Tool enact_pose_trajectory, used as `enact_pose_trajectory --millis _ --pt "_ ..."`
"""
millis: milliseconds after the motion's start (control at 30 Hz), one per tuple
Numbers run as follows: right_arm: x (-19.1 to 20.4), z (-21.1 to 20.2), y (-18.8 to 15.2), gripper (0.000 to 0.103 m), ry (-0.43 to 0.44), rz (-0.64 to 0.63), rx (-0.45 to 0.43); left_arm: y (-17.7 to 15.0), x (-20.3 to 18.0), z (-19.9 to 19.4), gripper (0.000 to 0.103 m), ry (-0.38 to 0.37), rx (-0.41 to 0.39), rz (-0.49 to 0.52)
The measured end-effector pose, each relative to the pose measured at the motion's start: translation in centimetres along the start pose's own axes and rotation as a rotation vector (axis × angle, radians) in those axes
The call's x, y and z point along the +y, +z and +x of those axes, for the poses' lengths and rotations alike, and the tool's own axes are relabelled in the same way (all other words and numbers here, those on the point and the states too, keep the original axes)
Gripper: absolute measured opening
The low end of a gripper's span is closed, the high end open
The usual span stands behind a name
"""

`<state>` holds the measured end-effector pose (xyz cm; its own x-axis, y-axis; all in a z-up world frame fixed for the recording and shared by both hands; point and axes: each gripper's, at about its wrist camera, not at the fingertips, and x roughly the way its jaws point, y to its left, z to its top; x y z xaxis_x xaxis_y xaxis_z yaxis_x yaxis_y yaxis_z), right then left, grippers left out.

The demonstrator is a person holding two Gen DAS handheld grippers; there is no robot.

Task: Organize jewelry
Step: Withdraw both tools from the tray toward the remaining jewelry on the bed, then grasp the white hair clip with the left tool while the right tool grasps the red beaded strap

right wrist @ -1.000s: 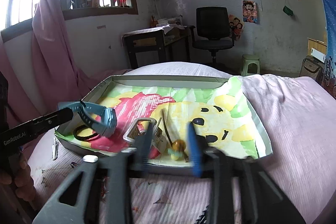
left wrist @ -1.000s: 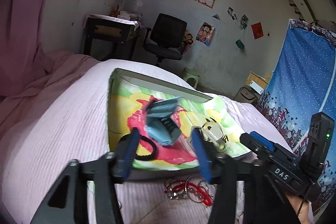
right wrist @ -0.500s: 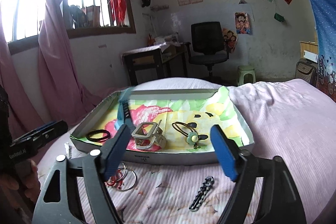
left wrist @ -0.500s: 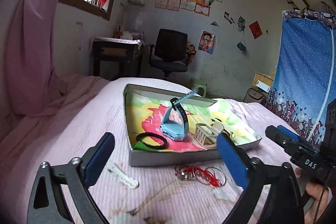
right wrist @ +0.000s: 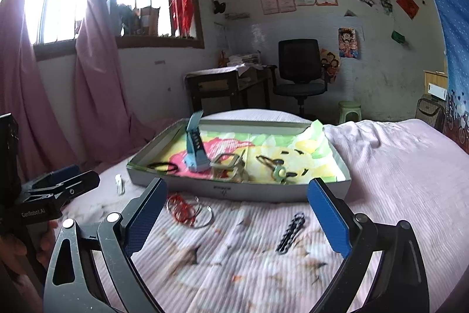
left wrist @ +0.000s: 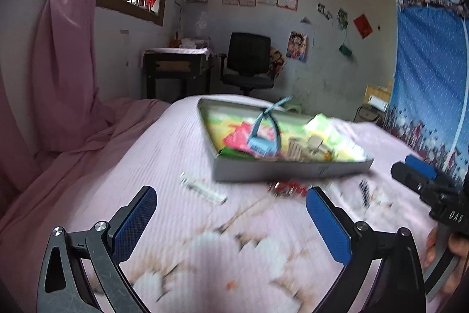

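Note:
A shallow grey box (right wrist: pixel 237 191) with a colourful lining sits on the pink bed; it also shows in the left wrist view (left wrist: pixel 290 167). Inside lie a blue watch (right wrist: pixel 195 150), a black hair tie (right wrist: pixel 162 167), a beige claw clip (right wrist: pixel 228 165) and a green-beaded hair tie (right wrist: pixel 278 170). On the bed in front lie red and silver bangles (right wrist: pixel 187 209), a black chain bracelet (right wrist: pixel 291 232) and a white hair clip (left wrist: pixel 202 188). My left gripper (left wrist: pixel 231 220) and right gripper (right wrist: pixel 236 214) are both open and empty, held back from the box.
The bed (right wrist: pixel 395 166) has a pink cover with a printed pattern near me. A pink curtain (left wrist: pixel 58 63) hangs at the left. A desk (right wrist: pixel 225 84) and black office chair (right wrist: pixel 299 69) stand behind the bed. A blue cloth (left wrist: pixel 431 84) hangs at the right.
Both grippers have opened and pulled back from the box. The blue watch was let go and now stands in the box on its own.

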<state>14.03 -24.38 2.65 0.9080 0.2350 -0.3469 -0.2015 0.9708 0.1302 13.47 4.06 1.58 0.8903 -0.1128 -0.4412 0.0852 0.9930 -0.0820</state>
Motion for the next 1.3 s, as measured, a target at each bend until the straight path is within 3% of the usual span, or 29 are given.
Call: enact_pose_trajectory --millis 300,633,767,967,1100,1233,1300 --pt "0.9 1.0 -1.5 0.094 0.014 -0.043 0.123 -0.6 0.7 0.3 0.102 0.032 0.081 0.016" --pt "1.3 3.3 -2.0 0.094 0.038 -0.045 0.244 -0.8 2.7 3.0 0.102 0.069 0.165 -0.038" --pt "1.3 4.5 -2.2 0.094 0.065 -0.038 0.292 -0.9 3.6 4.3 0.102 0.047 0.201 -0.085" --pt "2.4 5.6 -1.7 0.093 0.100 -0.061 0.307 -0.4 3.6 5.3 0.102 0.017 0.193 -0.093" --pt "3.3 6.7 -1.1 0.072 0.115 -0.091 0.314 0.1 3.3 6.3 0.100 -0.010 0.193 -0.086" --pt "4.1 7.7 -0.8 0.060 0.138 -0.116 0.328 0.6 3.2 7.4 0.083 -0.035 0.213 -0.091" --pt "4.4 8.0 -0.7 0.048 0.147 -0.124 0.333 0.6 3.3 7.8 0.077 -0.044 0.223 -0.101"
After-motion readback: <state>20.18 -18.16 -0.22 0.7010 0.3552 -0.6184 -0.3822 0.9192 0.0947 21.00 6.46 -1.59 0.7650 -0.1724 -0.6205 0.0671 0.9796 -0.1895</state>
